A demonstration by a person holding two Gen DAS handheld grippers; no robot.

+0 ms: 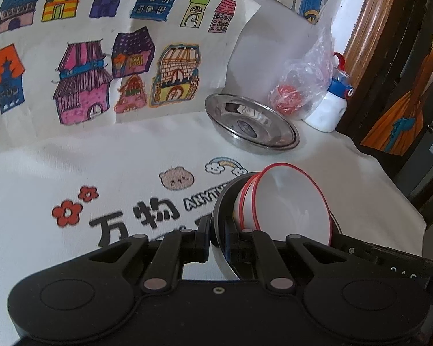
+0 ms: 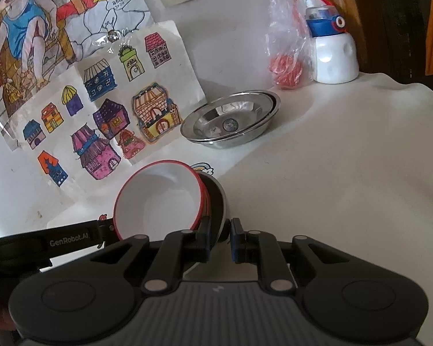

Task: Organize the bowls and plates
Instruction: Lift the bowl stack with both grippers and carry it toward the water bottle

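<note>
Two white bowls with red rims (image 1: 288, 201) (image 2: 158, 201) sit nested and tilted inside a grey outer bowl (image 1: 225, 199) (image 2: 218, 199), lifted just above the white printed tablecloth (image 1: 72, 173). My left gripper (image 1: 218, 242) is shut on the outer bowl's rim on one side. My right gripper (image 2: 220, 240) pinches the opposite rim, shut on it. Each gripper's black body shows at the edge of the other's view. A stack of shiny steel plates (image 1: 251, 127) (image 2: 231, 121) rests at the back of the table by the wall.
Behind the plates stand a clear plastic bag with something red inside (image 1: 300, 86) (image 2: 285, 66) and a white bottle with a blue cap (image 1: 329, 109) (image 2: 334, 57). Children's drawings (image 1: 101, 57) cover the wall. The table edge (image 1: 395, 184) drops off to the right near a dark wooden frame.
</note>
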